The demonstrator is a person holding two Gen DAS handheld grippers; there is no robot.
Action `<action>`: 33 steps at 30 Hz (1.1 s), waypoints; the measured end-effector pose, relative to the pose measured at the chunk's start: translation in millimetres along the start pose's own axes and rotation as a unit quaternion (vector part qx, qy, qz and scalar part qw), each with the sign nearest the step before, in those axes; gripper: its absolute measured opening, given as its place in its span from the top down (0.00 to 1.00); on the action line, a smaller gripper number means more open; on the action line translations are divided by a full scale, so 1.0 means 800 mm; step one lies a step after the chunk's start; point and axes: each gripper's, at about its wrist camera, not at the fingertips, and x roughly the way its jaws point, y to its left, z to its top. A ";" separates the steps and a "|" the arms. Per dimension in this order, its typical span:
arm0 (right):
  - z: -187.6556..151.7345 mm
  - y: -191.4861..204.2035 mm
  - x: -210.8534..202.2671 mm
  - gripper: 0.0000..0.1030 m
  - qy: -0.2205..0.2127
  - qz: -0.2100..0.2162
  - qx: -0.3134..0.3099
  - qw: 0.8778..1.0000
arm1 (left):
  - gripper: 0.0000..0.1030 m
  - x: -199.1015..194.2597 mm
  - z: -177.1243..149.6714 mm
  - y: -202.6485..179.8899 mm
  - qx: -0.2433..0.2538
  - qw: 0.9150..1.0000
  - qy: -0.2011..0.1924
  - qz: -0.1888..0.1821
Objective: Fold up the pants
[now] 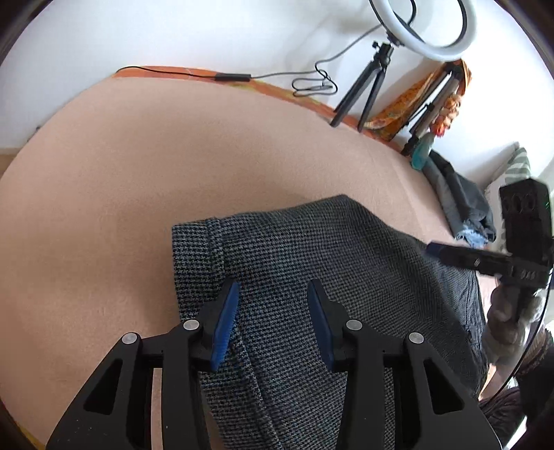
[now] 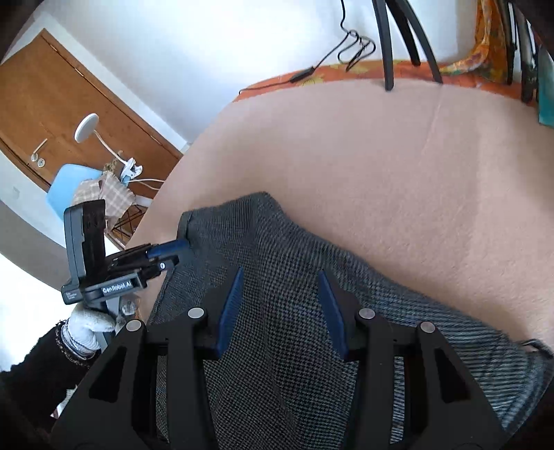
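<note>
White walls enclose a work surface covered by a peach, felt-like blanket (image 1: 138, 180) with a fine nap; an orange patterned cloth (image 1: 297, 93) runs as a strip along its far edge. One pair of pants (image 1: 311, 263) lies on the blanket, folded into a compact, roughly rectangular stack. Its fabric is a coarse grey-and-black houndstooth weave, with a stitched hem band along the left edge in the left wrist view.

Two handheld grippers are present, each built from black rigid plastic with two blue ribbed pads and silver pivot rivets. The left gripper (image 1: 273, 294) hangs over the left part of the stack, its jaws parted by a moderate gap; the pads stand clear of the weave on both sides and grip nothing. In the right wrist view its fingertips sit at the stack's left corner. The right gripper (image 2: 282, 282) hangs over the middle of the stack, jaws likewise parted, with cloth visible in the gap but no fold pinched. A person's hand in a white knit glove (image 2: 88, 325) holds the left gripper's handle.

One ring light (image 1: 422, 24) on a black tripod stands at the far edge, with one black cable (image 1: 311, 81) beside it. One heap of denim garments (image 1: 464, 204) lies to the right, well apart from the stack. One wooden door (image 2: 69, 114) and one blue chair (image 2: 65, 187) stand beyond the blanket.
</note>
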 end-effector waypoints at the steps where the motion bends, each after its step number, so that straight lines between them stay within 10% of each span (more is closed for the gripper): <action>1: -0.002 -0.001 0.011 0.54 0.009 -0.005 0.000 1.000 | 0.71 -0.002 -0.003 0.002 0.004 1.000 0.002 0.010; 11: 0.001 -0.011 0.001 0.60 -0.012 -0.077 -0.001 0.997 | 0.84 -0.029 -0.010 0.015 0.002 1.000 -0.019 0.010; 24: -0.143 -0.035 -0.186 0.45 -0.126 -0.218 0.131 0.959 | 0.59 -0.056 -0.005 -0.093 0.080 0.993 -0.057 -0.072; 33: -0.278 -0.068 -0.212 0.45 -0.137 -0.161 0.276 0.938 | 0.59 -0.009 -0.046 -0.186 0.169 0.981 0.011 -0.100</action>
